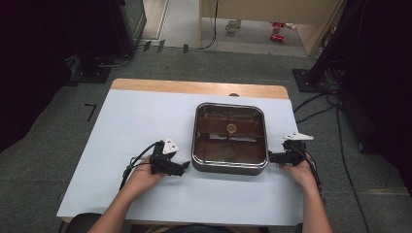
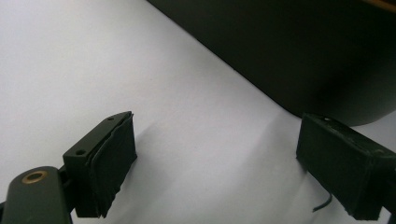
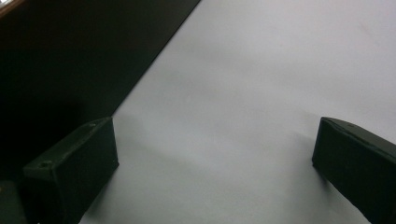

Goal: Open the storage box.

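A square dark tray (image 1: 230, 165) with a glossy brown inside and a small round thing at its middle stands on the white table (image 1: 131, 126). My left gripper (image 1: 183, 167) lies just left of the tray's near left corner, jaws open, nothing between them. In the left gripper view the gripper (image 2: 217, 163) is wide apart over bare white surface, with the tray's dark wall (image 2: 289, 51) ahead. My right gripper (image 1: 270, 157) sits at the tray's near right corner, pointing at it. In the right gripper view the gripper (image 3: 215, 163) stands open and empty, the tray's wall (image 3: 70, 60) at the left.
The table's wooden far edge (image 1: 199, 87) lies beyond the tray. Cables (image 1: 316, 104) run over the grey floor at the right, and dark equipment stands at both sides. White surface stretches left of the tray and in front of it.
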